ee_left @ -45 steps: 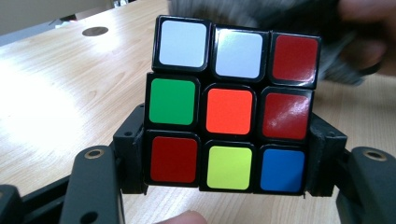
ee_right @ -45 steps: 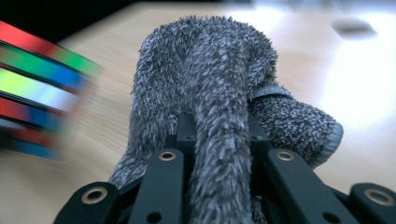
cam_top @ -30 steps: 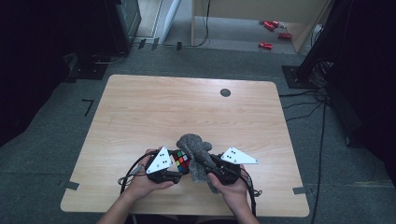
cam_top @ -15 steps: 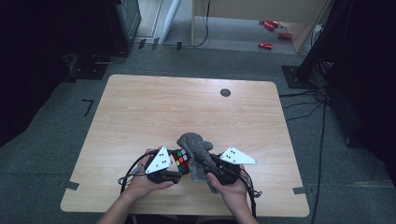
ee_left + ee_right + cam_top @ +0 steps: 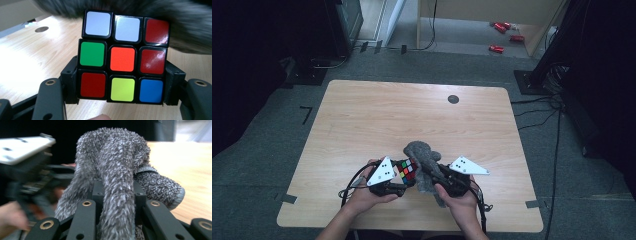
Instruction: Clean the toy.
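Puzzle cube [image 5: 123, 59]: rigid plastic, glossy stickers, probably light; clamped across two opposite sides by left gripper [image 5: 398, 176], held above near edge of table [image 5: 362, 115]. Best gripped flat on opposite faces; layers may twist if squeezed off-centre, and slick faces could slip.

Grey cloth [image 5: 113, 165]: fuzzy, soft, limp, light; bunched between closed jaws of right gripper [image 5: 432, 172], draped against cube's far side. Pinch a thick fold; loose ends sag.
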Available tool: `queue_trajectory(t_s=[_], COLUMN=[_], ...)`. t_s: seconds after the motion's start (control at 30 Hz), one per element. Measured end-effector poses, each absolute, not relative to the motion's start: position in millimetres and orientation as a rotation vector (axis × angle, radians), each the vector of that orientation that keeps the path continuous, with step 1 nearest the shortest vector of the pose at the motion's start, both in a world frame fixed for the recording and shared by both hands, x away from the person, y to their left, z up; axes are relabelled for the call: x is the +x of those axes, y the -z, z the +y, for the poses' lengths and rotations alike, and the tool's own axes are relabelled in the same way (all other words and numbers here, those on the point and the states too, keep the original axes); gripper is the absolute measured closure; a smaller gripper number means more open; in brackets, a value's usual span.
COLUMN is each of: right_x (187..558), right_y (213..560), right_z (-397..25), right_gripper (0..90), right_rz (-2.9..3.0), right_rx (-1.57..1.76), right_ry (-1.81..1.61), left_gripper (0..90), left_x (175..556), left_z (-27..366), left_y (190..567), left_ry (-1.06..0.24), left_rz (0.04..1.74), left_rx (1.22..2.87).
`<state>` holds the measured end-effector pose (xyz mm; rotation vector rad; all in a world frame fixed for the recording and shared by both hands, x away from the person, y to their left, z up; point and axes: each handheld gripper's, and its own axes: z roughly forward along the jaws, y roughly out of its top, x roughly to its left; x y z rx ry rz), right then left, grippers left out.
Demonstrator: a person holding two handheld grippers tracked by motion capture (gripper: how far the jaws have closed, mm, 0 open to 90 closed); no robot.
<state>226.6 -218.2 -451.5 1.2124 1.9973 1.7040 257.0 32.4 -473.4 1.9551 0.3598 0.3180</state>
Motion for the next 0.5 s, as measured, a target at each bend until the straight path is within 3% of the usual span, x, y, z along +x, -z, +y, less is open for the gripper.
queue_trajectory(t_s=[0.13, 0.33, 0.5], right_x=[230, 216, 229], right_y=[457, 445, 458], right_z=[-227, -203, -221], right_gripper=[72.8, 72.6, 72.5], right_rz=[1.982, 2.001, 1.994], right_rx=[1.276, 1.093, 1.216], right_ry=[-1.689, -1.726, -1.675], left_gripper=[34.3, 34.3, 34.3], left_x=[258, 257, 257], left_z=[32, 30, 32], left_y=[474, 476, 474], left_ry=[-0.307, -0.325, -0.317], left_rz=[0.367, 0.362, 0.369], left_rx=[1.949, 1.977, 1.961])
